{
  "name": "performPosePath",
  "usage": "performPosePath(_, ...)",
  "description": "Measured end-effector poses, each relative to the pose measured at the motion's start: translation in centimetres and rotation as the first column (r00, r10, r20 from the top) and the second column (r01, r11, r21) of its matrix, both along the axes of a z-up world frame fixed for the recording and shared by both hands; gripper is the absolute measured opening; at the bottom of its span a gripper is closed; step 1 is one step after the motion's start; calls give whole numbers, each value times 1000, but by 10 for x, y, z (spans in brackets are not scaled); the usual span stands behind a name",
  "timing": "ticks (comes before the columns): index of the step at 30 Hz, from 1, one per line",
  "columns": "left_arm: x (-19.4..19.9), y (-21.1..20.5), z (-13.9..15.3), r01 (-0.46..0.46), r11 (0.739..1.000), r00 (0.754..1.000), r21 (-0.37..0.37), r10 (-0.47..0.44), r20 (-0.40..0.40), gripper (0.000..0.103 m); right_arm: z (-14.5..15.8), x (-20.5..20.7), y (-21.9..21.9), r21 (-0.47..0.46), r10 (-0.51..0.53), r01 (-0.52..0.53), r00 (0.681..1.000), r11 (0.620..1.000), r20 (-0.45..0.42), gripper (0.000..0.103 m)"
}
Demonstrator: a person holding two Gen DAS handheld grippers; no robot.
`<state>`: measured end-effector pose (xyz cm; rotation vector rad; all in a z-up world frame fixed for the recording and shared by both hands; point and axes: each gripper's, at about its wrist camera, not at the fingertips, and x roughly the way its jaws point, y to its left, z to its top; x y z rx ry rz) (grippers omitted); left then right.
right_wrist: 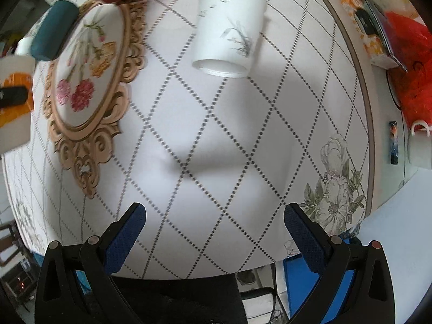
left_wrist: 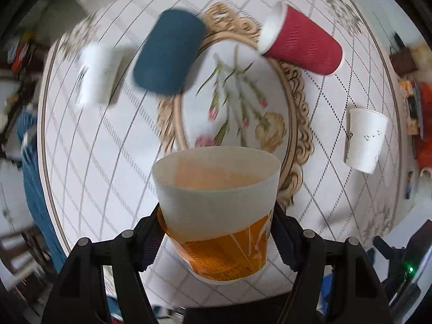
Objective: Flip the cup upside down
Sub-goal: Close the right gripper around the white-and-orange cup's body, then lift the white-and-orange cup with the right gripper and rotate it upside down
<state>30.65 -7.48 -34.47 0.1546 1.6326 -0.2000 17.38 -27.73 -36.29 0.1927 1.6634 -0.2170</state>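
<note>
My left gripper (left_wrist: 216, 232) is clamped on the orange-and-white cup (left_wrist: 216, 205), one dark pad pressed against each side of its orange lower part. The cup is lifted off the table with its open mouth aimed forward and away from me, so I look past the white upper band toward the interior; the base hangs nearest the wrist camera. My right gripper (right_wrist: 214, 216) has its blue-padded fingers spread wide, with nothing between them, hovering over a bare stretch of tablecloth.

As I judge it, the flip is partway through: the cup is picked up and tilted, but the mouth is not yet facing down and the cup is not set back on the surface. What remains is to finish the rotation and place it rim-down, then release.

Beyond the held cup, four others sit on the table, and all appear already inverted: a red ribbed cup (left_wrist: 302, 46), a dark blue cup (left_wrist: 168, 52), a blurred white cup (left_wrist: 95, 74) to its left, and a white printed cup (left_wrist: 364, 140) at the right. The round table (right_wrist: 348, 62) carries a white diamond-patterned cloth with an ornate floral oval mat (left_wrist: 237, 102) at its centre. Around it lies household clutter, including something red (right_wrist: 413, 67) at the right.
</note>
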Motion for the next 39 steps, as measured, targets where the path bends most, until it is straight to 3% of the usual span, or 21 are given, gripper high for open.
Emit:
performPosePath(5, -38, 7, 8, -120, 993, 993, -10, 119, -25, 69, 13, -7, 23, 16, 80, -80, 996, 997, 37, 103)
performPosePath(12, -82, 29, -17, -217, 976, 973, 1, 216, -78, 69, 14, -16, 59, 21, 193, -194, 980, 981, 41, 103)
performPosePath(25, -79, 32, -74, -184, 983, 978, 22, 185, -98, 69, -6, -21, 89, -16, 209, -209, 978, 978, -13, 103)
performPosePath(39, -74, 40, -85, -165, 986, 981, -9, 163, -107, 71, -25, -19, 84, -30, 180, -181, 983, 983, -42, 103)
